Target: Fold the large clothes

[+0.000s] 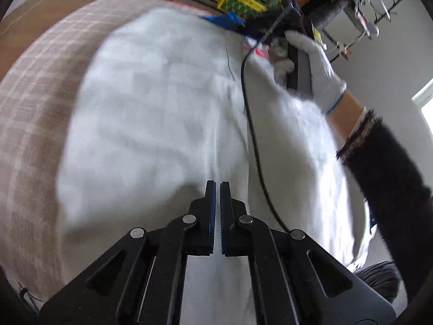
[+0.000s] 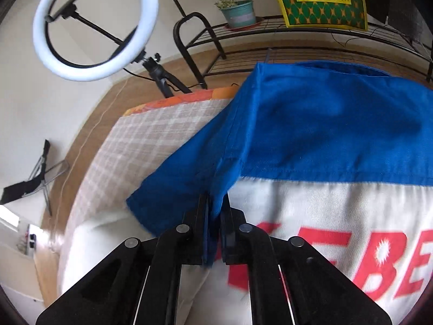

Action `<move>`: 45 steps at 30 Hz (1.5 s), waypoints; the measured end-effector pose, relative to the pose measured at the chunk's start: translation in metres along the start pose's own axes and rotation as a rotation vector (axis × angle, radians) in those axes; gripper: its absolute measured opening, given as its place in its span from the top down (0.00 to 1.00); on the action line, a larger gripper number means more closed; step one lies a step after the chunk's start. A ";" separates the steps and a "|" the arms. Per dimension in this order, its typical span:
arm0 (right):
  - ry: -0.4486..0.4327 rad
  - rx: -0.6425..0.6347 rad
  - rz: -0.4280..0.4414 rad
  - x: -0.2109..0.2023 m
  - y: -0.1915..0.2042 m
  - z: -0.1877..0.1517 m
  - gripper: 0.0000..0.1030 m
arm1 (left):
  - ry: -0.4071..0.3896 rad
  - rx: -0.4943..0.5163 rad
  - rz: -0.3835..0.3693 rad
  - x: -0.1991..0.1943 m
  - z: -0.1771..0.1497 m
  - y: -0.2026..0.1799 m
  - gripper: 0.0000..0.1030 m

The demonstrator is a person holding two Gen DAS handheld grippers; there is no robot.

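The left gripper (image 1: 217, 187) hangs over the white body of the garment (image 1: 151, 103), its fingers (image 1: 210, 211) closed together with nothing between them. The garment lies spread across a checked bed (image 2: 151, 132). The right gripper (image 2: 215, 203) has its fingers (image 2: 201, 216) clamped on the edge of the garment's blue part (image 2: 324, 124), just above the white panel with red lettering (image 2: 379, 260). A gloved hand (image 1: 311, 65) grips the right tool's handle; a black cable (image 1: 251, 135) trails across the cloth.
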State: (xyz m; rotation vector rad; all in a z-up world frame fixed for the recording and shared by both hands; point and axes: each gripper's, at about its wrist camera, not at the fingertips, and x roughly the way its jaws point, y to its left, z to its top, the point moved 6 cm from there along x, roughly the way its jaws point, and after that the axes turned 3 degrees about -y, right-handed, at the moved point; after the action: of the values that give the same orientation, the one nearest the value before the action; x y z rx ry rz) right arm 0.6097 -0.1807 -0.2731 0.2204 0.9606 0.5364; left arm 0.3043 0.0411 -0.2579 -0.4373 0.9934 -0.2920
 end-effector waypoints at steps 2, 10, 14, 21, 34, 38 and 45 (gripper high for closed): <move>-0.027 0.001 0.011 -0.016 0.004 -0.007 0.92 | -0.070 0.008 0.037 -0.024 0.004 0.005 1.00; -0.058 -0.167 0.120 -0.065 0.081 -0.031 0.72 | -0.127 -0.174 0.077 -0.064 -0.011 0.053 1.00; 0.006 -0.259 0.181 -0.058 0.136 -0.037 0.72 | -0.052 -0.161 0.071 -0.048 -0.016 0.050 1.00; 0.180 -0.483 0.059 0.023 0.200 -0.037 0.63 | 0.033 -0.098 0.099 -0.029 -0.051 0.054 1.00; 0.462 -0.864 -0.053 0.114 0.210 -0.071 0.63 | 0.017 -0.042 0.074 -0.013 -0.034 0.045 1.00; 0.463 -0.915 -0.048 0.116 0.201 -0.076 0.90 | 0.007 -0.018 0.077 -0.009 -0.033 0.046 1.00; 0.296 -0.774 0.038 0.085 0.197 -0.048 0.95 | -0.007 -0.012 0.091 -0.006 -0.031 0.044 1.00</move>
State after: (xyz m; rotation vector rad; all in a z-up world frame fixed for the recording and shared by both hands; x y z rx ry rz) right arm 0.5433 0.0283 -0.2809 -0.5499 0.9655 0.9518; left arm 0.2761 0.0753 -0.2893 -0.4027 1.0054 -0.2019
